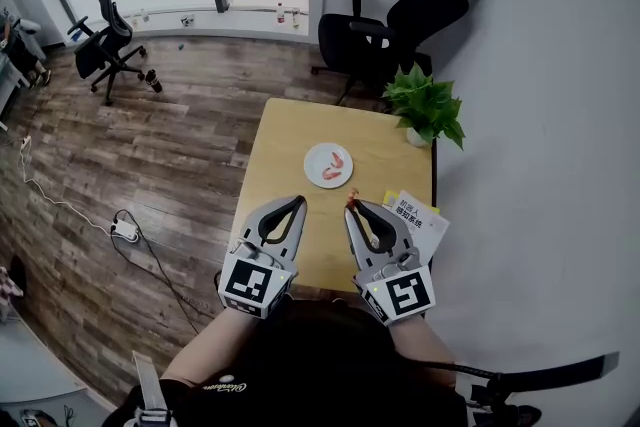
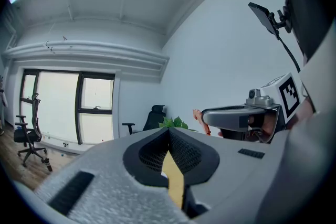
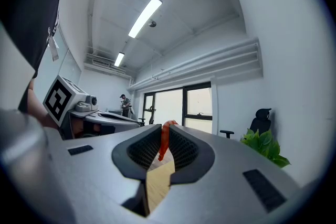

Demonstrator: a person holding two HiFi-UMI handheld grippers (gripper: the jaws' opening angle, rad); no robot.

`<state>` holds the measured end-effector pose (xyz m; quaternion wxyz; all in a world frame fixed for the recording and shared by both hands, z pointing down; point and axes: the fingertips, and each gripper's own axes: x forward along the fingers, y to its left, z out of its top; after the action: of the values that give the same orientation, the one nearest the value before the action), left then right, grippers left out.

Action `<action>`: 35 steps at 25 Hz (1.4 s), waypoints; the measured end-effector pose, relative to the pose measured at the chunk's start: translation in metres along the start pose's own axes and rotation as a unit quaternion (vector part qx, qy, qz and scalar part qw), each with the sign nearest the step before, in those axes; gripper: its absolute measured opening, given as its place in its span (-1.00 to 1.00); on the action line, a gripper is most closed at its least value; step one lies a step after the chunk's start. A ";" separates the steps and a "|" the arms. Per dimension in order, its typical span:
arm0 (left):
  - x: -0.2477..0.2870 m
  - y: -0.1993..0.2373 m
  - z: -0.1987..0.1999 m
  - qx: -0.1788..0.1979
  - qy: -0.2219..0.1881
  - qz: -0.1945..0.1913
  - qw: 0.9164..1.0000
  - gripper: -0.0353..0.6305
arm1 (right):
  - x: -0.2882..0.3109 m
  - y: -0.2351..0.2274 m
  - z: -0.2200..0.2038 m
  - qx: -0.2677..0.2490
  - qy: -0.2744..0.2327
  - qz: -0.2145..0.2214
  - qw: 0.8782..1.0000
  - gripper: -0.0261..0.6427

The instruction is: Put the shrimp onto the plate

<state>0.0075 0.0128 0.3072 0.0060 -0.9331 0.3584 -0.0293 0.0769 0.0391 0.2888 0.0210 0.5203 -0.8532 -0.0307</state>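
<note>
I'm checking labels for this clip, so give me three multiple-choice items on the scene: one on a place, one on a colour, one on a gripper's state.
1. Where on the table does the potted plant stand?
A. near left corner
B. far right corner
C. the middle

2. What colour is the plate?
A. blue
B. black
C. white

3. What state is the right gripper in?
A. shut on a shrimp
B. wide open and empty
C. shut with nothing between its jaws

Key:
1 B, since the head view shows the pot at the far right corner by the wall.
2 C, since the plate shows white against the tan tabletop.
3 A, since the right gripper view shows the orange shrimp pinched between the jaw tips.
</note>
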 end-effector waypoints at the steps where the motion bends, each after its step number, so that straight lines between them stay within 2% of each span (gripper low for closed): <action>1: 0.001 0.000 0.000 0.003 0.001 0.000 1.000 -0.89 | 0.001 -0.001 0.000 0.000 0.001 0.000 1.000 -0.79; 8: 0.008 -0.001 -0.004 0.006 0.005 -0.004 1.000 -0.89 | 0.005 -0.007 -0.007 0.001 0.009 0.000 1.000 -0.79; 12: 0.008 -0.003 -0.011 -0.013 0.018 -0.003 1.000 -0.89 | 0.005 -0.006 -0.015 0.007 0.022 0.001 1.000 -0.79; 15: 0.008 -0.002 -0.022 -0.011 0.024 -0.007 1.000 -0.89 | 0.006 -0.004 -0.024 0.012 0.033 0.002 0.999 -0.79; 23: 0.016 -0.001 -0.050 -0.033 0.054 -0.014 0.998 -0.89 | 0.012 -0.005 -0.056 0.035 0.069 0.005 0.997 -0.79; 27: 0.022 0.003 -0.060 -0.058 0.073 -0.008 0.996 -0.89 | 0.017 -0.008 -0.071 0.046 0.082 0.006 0.996 -0.79; 31: 0.029 -0.001 -0.075 -0.048 0.081 -0.023 0.995 -0.89 | 0.018 -0.010 -0.087 0.063 0.097 0.005 0.993 -0.79; 35: 0.030 -0.001 -0.084 -0.069 0.093 -0.024 0.993 -0.89 | 0.020 -0.006 -0.097 0.068 0.108 0.006 0.992 -0.79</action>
<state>0.0254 -0.0059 0.3930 -0.0926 -0.9328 0.3361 -0.0911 0.0799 0.0150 0.3854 0.0777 0.5156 -0.8492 0.0838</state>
